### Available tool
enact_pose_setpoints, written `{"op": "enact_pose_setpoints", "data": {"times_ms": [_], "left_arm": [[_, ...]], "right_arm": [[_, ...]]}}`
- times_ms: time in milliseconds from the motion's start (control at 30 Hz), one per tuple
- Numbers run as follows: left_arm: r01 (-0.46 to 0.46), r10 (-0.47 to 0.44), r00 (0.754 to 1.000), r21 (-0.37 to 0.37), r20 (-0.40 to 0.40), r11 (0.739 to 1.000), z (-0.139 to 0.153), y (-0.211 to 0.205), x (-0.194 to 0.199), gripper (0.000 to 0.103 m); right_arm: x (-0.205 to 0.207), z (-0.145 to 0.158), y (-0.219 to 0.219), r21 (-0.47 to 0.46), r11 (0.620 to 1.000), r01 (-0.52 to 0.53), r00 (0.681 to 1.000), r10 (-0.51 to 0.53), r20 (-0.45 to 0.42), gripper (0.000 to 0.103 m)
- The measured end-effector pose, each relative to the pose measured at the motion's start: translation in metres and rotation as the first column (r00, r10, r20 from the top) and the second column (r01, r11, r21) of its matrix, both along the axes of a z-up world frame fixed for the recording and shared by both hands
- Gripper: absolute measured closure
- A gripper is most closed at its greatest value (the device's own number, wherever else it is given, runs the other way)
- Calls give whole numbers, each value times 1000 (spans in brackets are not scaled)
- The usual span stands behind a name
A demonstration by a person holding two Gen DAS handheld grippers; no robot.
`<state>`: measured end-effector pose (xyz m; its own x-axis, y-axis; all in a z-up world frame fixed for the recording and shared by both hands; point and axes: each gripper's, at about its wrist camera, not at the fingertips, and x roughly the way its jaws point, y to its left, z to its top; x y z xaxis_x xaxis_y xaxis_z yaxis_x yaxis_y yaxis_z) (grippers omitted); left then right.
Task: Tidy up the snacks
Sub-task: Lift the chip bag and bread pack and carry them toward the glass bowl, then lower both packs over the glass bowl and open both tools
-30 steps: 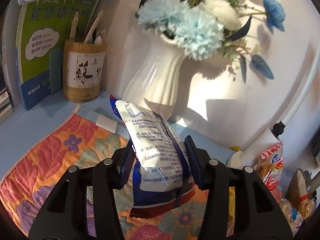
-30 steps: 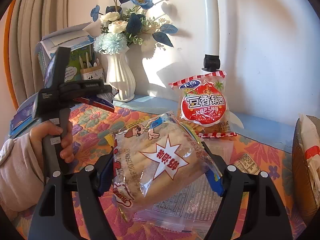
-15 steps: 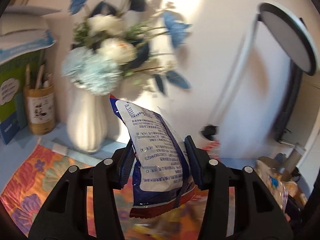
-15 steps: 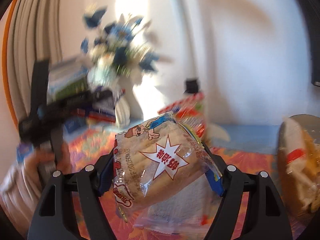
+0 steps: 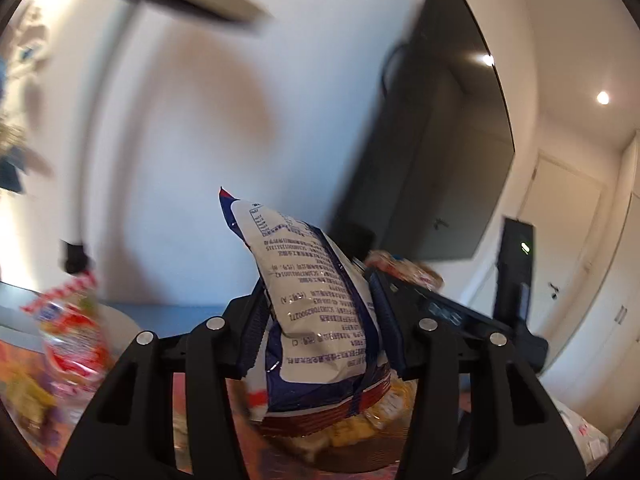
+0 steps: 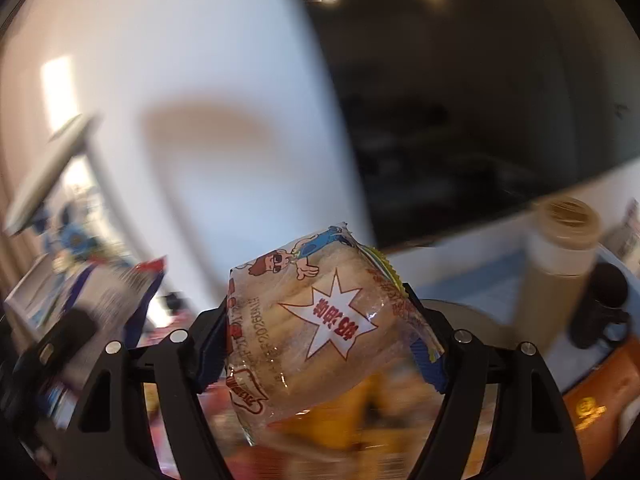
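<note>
So in the left wrist view the printed snack bag [image 5: 316, 312] sits dead centre in the lower half, standing up between the two fingers of the left gripper [image 5: 318, 328], with another snack packet [image 5: 70, 328] blurred at the lower left edge and a big wall screen [image 5: 436, 140] filling the upper right behind it. Over in the right wrist view the clear packet of biscuits [image 6: 320, 328] is wedged low centre across the right gripper [image 6: 320, 340]. The same screen [image 6: 480, 92] is spread over the upper right, a lidded bottle [image 6: 560, 256] stands at the right edge just below it, and the other gripper with its bag [image 6: 100, 312] is at the lower left.
</note>
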<state>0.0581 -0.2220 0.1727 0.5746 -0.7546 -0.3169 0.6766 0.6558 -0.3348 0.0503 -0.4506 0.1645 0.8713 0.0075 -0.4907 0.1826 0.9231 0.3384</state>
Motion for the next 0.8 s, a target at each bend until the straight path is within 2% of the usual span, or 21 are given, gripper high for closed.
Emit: {"op": "enact_pose_setpoints", "data": {"times_ms": [33, 67, 100, 133, 167, 267, 400, 500, 600, 667, 800], "left_arm": [[15, -14, 1000, 44, -23, 999, -8, -15, 3, 39], [28, -22, 998, 114, -56, 993, -20, -34, 8, 27], [40, -20, 995, 211, -100, 977, -36, -53, 14, 6], [53, -16, 991, 280, -131, 959, -48, -65, 18, 4], [46, 9, 988, 356, -152, 933, -60, -74, 22, 4], [-19, 94, 985, 458, -141, 889, -67, -76, 27, 3], [-70, 141, 983, 466, -118, 882, -53, -60, 25, 3], [-103, 166, 982, 488, -87, 867, -41, -49, 18, 3], [-123, 176, 982, 495, -61, 860, -27, -28, 7, 3], [-141, 188, 981, 492, -49, 859, -19, 1, 12, 3], [-191, 223, 975, 492, -7, 849, -10, 38, 11, 3]], "right_arm": [[8, -14, -11, 18, 1000, 1, 998, 0, -70, 18], [20, -34, -23, 37, 999, 0, 982, 7, -189, 9], [24, -46, -29, 37, 999, 14, 967, -4, -254, 9], [25, -55, -35, 42, 999, 27, 955, -14, -295, 9], [19, -61, -41, 70, 997, 38, 954, -15, -299, 9], [-1, -58, -54, 147, 986, 77, 970, -40, -239, 5], [-14, -38, -51, 138, 987, 84, 979, -56, -194, 5], [-20, -21, -35, 126, 991, 50, 986, -29, -166, 5], [-23, -5, -10, 121, 993, 16, 990, 1, -140, 5], [-24, 4, 10, 123, 992, -12, 992, 27, -120, 5], [-25, 10, 56, 150, 986, -73, 992, 87, -87, 5]]}}
